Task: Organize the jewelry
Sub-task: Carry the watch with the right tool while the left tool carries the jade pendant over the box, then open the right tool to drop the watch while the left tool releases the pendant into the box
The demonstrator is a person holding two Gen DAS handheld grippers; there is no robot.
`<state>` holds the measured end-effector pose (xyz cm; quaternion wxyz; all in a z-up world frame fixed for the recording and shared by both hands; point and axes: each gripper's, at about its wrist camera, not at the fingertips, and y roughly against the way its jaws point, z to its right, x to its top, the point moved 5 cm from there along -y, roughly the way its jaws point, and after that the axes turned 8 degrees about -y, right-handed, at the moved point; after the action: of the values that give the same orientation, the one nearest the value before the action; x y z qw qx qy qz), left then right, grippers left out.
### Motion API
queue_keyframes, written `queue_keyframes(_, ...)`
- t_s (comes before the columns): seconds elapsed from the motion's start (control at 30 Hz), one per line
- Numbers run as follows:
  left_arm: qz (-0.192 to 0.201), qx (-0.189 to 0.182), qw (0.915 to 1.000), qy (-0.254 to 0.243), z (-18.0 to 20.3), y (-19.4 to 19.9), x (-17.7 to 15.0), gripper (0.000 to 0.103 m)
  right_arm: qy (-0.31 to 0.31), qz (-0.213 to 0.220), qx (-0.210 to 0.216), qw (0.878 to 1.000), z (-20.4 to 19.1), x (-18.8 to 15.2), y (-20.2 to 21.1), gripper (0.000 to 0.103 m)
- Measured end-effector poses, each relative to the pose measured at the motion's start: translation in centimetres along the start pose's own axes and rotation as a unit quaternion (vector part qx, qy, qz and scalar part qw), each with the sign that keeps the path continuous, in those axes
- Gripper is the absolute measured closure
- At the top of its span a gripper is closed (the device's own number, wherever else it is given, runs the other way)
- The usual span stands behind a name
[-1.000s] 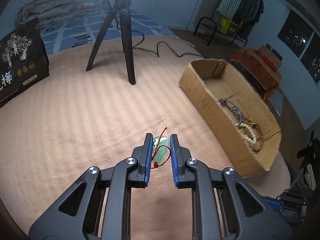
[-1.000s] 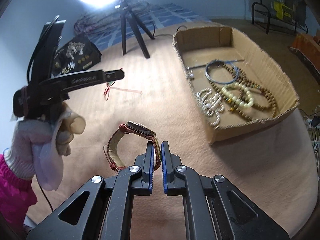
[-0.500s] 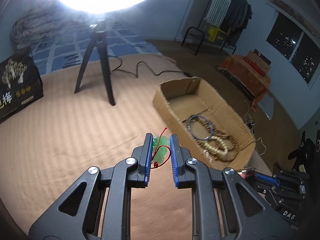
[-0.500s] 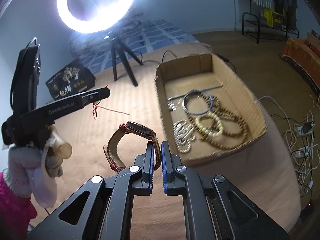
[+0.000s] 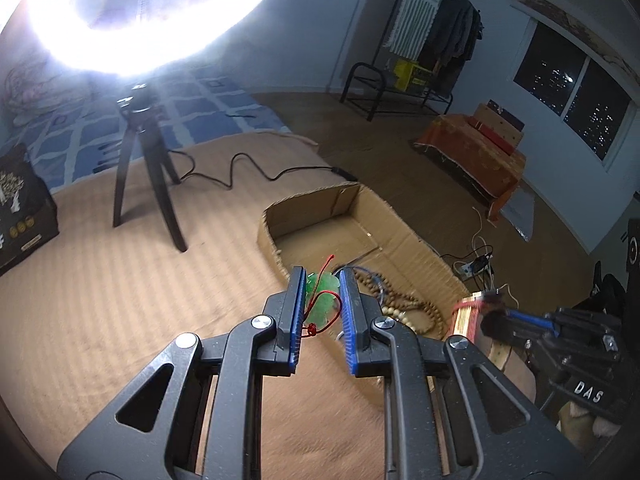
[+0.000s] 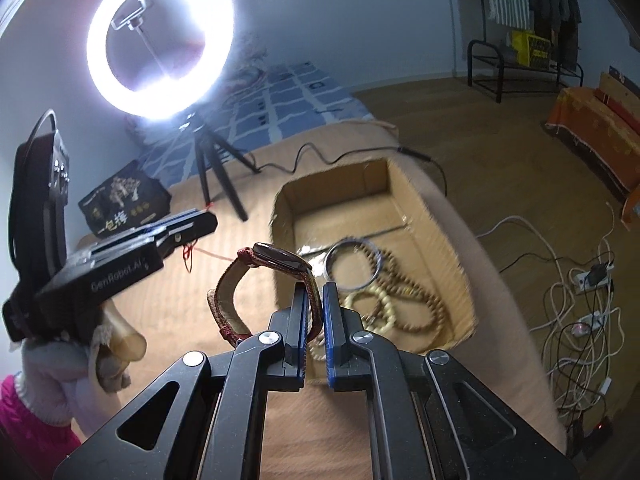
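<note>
Left claw (image 5: 322,286): pinching a green pendant (image 5: 323,298) on a red cord (image 5: 318,322), held above the near edge of the cardboard box (image 5: 424,250).
Right claw (image 6: 315,294): pressed together on the red strap of a wristwatch (image 6: 264,280), at the box's near left corner.
Box contents: bead strings (image 6: 404,300) and a blue ring (image 6: 352,264), somewhat blurred.
Box place: on a tan blanket (image 5: 120,280), toward its right edge.
Beyond: ring light (image 6: 160,40) on a tripod (image 6: 216,164).
</note>
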<state>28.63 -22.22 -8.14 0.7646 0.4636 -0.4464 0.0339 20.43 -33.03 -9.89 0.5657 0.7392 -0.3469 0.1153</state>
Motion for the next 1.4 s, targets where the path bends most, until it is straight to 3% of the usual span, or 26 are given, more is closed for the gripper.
queue_keyframes(0.5,-0.002,-0.001,1.0,-0.001,1.2,-3.8,2.1,0.087,0.015,0.005,-0.047,0.999,2.6,5.1,-3.4,0.098)
queue_keyframes(1.0,-0.014,0.007,0.9999,-0.001,1.4,-8.0,2.6,0.087,-0.006,-0.018,-0.064,0.998,5.1,5.8,-6.4,0.097)
queue_keyframes(1.4,-0.016,0.011,0.9998,-0.002,1.5,-8.5,2.6,0.087,-0.014,-0.026,-0.068,0.997,5.6,5.9,-6.8,0.094)
